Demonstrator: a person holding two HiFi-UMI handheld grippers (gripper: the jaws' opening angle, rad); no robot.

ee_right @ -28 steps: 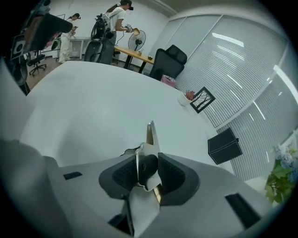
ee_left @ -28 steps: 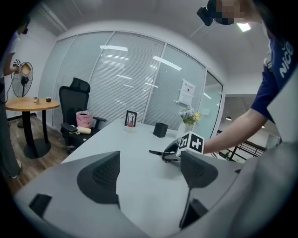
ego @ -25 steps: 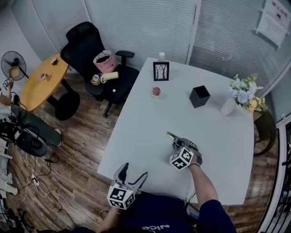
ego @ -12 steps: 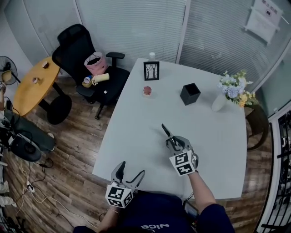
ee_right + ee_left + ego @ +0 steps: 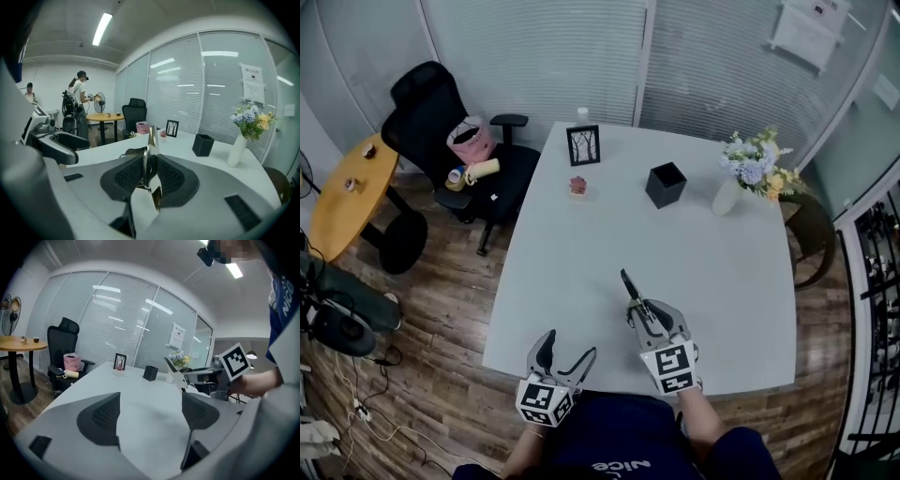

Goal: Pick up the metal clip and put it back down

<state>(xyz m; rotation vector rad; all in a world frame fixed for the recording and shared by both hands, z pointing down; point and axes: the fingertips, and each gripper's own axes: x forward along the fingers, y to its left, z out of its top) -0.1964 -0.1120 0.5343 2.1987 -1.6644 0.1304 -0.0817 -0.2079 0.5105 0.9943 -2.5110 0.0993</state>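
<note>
My right gripper (image 5: 639,312) is shut on the metal clip (image 5: 629,285), a thin silvery strip that juts past the jaws toward the far left. The right gripper view shows the clip (image 5: 151,137) pinched edge-on between the dark pads (image 5: 129,174) and standing up from them. It is held a little above the white table (image 5: 722,272), near the front edge. In the left gripper view the right gripper (image 5: 187,376) and the clip (image 5: 170,364) hang at the right. My left gripper (image 5: 567,349) is open and empty at the table's front edge.
At the far side of the table stand a black box (image 5: 665,185), a picture frame (image 5: 583,145), a small pink object (image 5: 577,186) and a vase of flowers (image 5: 742,176). A black office chair (image 5: 441,122) and a round wooden table (image 5: 342,197) are to the left.
The head view has swung. My right gripper has drawn back toward the table's front edge with the clip still in it. The left gripper has hardly moved.
</note>
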